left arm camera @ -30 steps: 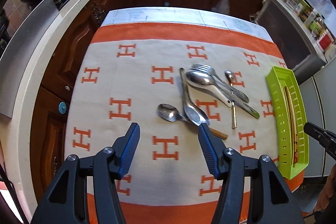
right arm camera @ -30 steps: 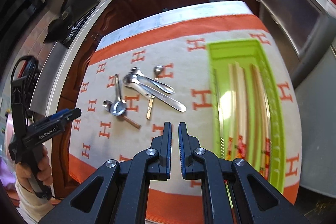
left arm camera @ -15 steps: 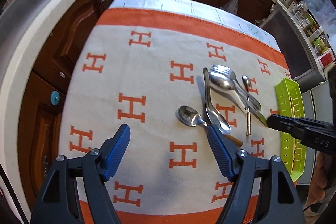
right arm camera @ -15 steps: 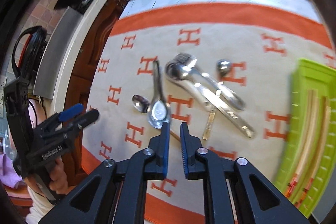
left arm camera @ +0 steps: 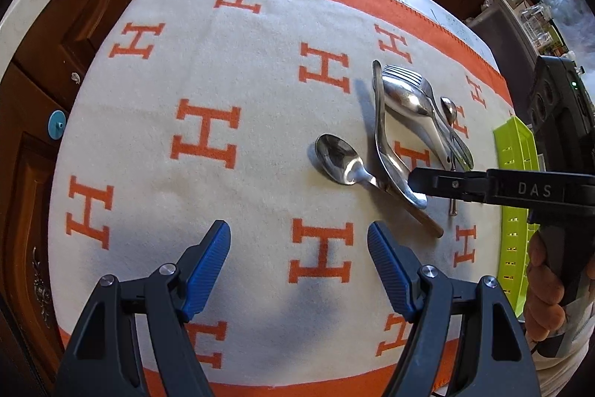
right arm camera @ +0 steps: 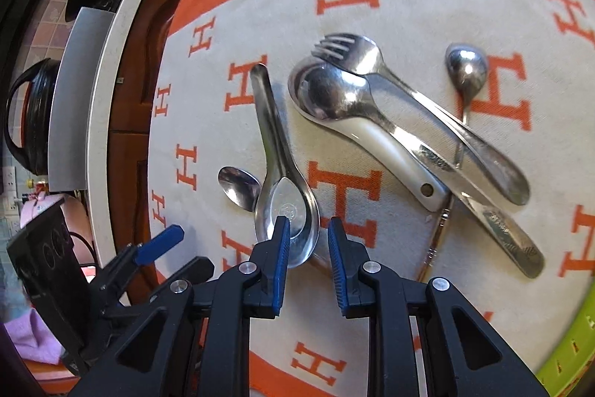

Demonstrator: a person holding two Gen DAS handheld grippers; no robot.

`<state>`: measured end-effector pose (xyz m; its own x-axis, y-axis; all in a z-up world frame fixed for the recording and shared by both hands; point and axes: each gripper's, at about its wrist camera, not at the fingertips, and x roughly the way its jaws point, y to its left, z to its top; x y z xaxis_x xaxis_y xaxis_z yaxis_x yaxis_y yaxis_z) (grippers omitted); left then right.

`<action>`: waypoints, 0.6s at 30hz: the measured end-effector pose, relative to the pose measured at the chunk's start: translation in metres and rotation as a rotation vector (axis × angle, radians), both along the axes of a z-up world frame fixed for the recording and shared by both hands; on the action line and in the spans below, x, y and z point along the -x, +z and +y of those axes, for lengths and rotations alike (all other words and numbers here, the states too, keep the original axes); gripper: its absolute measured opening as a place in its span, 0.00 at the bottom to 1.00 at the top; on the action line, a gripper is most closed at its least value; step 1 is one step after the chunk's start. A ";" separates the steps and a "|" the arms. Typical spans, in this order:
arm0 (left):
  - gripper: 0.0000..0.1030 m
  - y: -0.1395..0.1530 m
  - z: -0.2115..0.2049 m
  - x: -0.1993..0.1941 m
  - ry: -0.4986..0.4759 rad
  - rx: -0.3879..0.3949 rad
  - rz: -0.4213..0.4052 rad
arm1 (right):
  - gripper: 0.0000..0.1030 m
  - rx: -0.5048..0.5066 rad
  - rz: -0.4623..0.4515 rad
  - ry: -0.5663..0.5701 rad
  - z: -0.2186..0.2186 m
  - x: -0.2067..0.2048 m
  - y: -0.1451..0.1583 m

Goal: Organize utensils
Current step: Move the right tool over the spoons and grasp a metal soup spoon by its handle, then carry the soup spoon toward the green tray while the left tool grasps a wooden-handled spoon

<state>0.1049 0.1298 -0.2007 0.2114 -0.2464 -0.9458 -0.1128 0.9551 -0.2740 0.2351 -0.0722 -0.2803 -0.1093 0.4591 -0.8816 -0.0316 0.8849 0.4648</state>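
Several steel utensils lie in a loose pile on the H-patterned cloth (left arm camera: 208, 92). They include a flat soup spoon (right arm camera: 286, 207), a large spoon (right arm camera: 334, 95), a fork (right arm camera: 349, 51), a small teaspoon (right arm camera: 466, 69) and a wooden-handled spoon (left arm camera: 336, 157). My right gripper (right arm camera: 308, 224) hovers just over the soup spoon's bowl. Its jaws are opening, with the bowl's rim under the narrow gap and no pad pressing on it. In the left wrist view the right gripper (left arm camera: 412, 179) reaches in from the right. My left gripper (left arm camera: 297, 233) is open and holds nothing above bare cloth.
A lime-green slotted tray (left arm camera: 515, 151) holding chopsticks lies at the cloth's right edge. Dark wooden cabinets (left arm camera: 93, 6) and a pale counter surround the table. A black pot (right arm camera: 29, 125) stands on the counter at the left. A hand (left arm camera: 546, 293) grips the right tool.
Both grippers came down closer to the cloth. The right one swung from near the green tray to over the soup spoon and its jaws parted. The left jaws widened.
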 end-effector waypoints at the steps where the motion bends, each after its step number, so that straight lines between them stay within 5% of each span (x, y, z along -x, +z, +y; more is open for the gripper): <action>1: 0.72 -0.002 0.000 0.001 0.001 0.005 0.003 | 0.21 -0.008 0.008 -0.003 0.000 0.000 -0.002; 7: 0.72 -0.003 0.002 0.002 0.009 0.014 0.007 | 0.20 -0.054 0.026 -0.028 0.004 -0.003 -0.015; 12: 0.72 -0.005 0.002 0.003 0.019 0.026 0.015 | 0.05 -0.078 0.020 -0.049 0.006 0.000 -0.018; 18: 0.72 -0.007 -0.003 0.001 0.029 0.066 0.030 | 0.01 -0.098 -0.067 -0.089 -0.007 0.011 0.006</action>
<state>0.1041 0.1269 -0.2076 0.1913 -0.3023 -0.9338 -0.1494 0.9313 -0.3321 0.2240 -0.0789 -0.2738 -0.0065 0.5483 -0.8362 0.0112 0.8362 0.5482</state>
